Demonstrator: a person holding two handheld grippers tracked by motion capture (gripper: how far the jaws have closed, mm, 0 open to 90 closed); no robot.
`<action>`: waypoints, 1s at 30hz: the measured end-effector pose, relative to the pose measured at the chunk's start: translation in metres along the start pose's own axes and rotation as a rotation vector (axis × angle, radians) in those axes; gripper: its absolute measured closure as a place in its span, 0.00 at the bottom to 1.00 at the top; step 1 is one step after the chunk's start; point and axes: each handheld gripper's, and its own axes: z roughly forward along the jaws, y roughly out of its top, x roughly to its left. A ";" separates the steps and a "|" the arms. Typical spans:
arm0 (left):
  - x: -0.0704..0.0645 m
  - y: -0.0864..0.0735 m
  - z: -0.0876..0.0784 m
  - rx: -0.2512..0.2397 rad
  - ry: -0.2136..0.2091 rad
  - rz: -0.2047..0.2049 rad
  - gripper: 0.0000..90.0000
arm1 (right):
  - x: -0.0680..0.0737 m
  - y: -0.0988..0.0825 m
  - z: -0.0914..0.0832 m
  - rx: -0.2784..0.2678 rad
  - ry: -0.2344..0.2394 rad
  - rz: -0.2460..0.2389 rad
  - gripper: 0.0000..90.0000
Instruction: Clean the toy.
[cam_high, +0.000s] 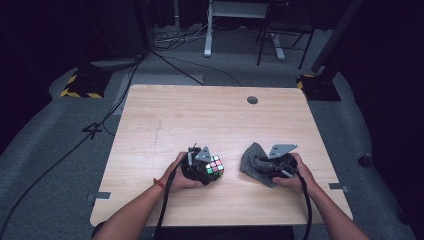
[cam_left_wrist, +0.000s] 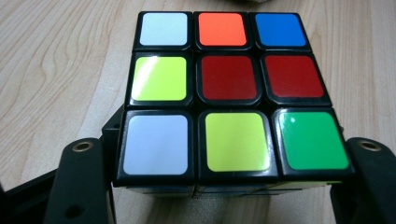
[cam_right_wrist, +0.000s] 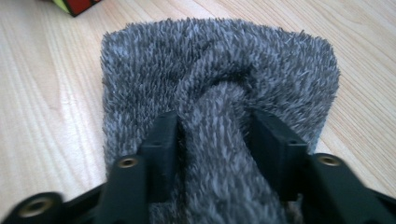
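Note:
A scrambled puzzle cube (cam_high: 216, 166) sits on the wooden table (cam_high: 200, 115) near its front edge, left of centre. My left gripper (cam_high: 204, 171) is shut on it. In the left gripper view the cube (cam_left_wrist: 229, 93) shows its top face, and the black jaws press its lower sides. To the right lies a fuzzy grey cloth (cam_high: 251, 159). My right gripper (cam_high: 267, 167) is shut on a raised fold of it. The right gripper view has that fold of cloth (cam_right_wrist: 219, 60) squeezed between the two pads (cam_right_wrist: 161, 140), and a corner of the cube (cam_right_wrist: 77, 5) at top left.
A round cable hole (cam_high: 252, 100) sits near the table's far edge. Beyond the table are stands with yellow-black bases (cam_high: 82, 85), floor cables (cam_high: 175, 65) and white desk legs (cam_high: 207, 30). Bare wood stretches across the far half of the table.

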 end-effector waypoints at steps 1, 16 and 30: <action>-0.001 0.000 0.000 0.002 0.002 0.003 0.37 | -0.001 0.000 0.000 -0.001 -0.006 0.004 0.71; -0.016 0.037 -0.027 -0.063 -0.029 0.129 0.37 | -0.006 -0.003 -0.029 -0.110 -0.017 0.022 0.86; -0.020 0.052 -0.023 -0.010 -0.047 0.190 0.37 | 0.013 0.027 -0.058 -0.241 0.018 -0.044 0.86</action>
